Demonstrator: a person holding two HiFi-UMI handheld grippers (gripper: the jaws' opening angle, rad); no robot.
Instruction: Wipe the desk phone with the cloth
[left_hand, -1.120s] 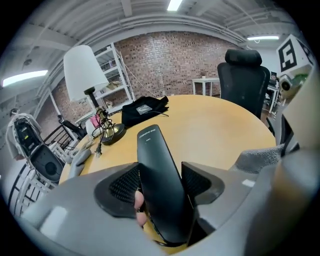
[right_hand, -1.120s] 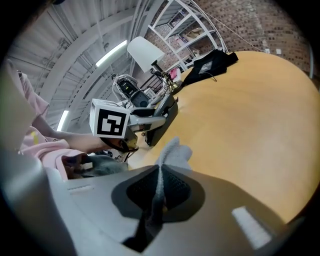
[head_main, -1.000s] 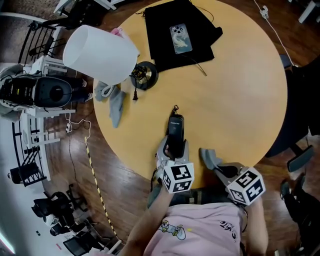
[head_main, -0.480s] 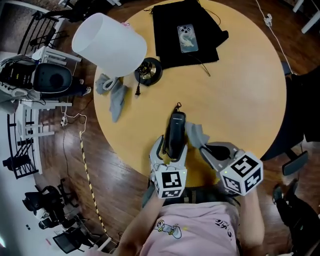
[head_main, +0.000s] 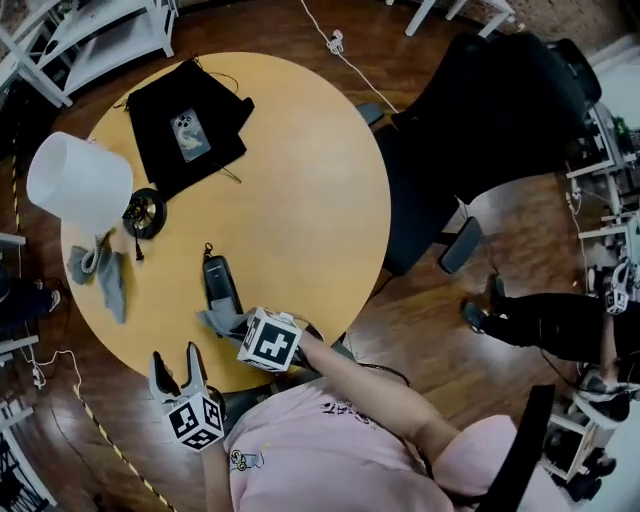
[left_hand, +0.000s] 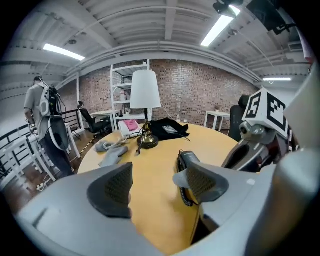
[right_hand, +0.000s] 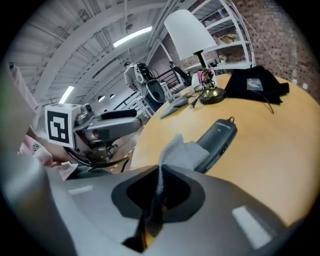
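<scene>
From my remote seat, the round wooden bench fills most of the head view. At its far left edge stands a lamp with a white shade. Beside the lamp lies a black fabric with a smartphone flat on it. No container shows on the bench.

The desk phone handset lies flat near the bench's near edge. Its long axis runs from me toward the lamp, with the small loop end pointing away.

My right claw is clamped on the grey cloth, whose free end overlaps the handset's near end. My left claw is at the near edge, apart from the handset. Its jaws have just been opening and stand wide with nothing between them.
</scene>
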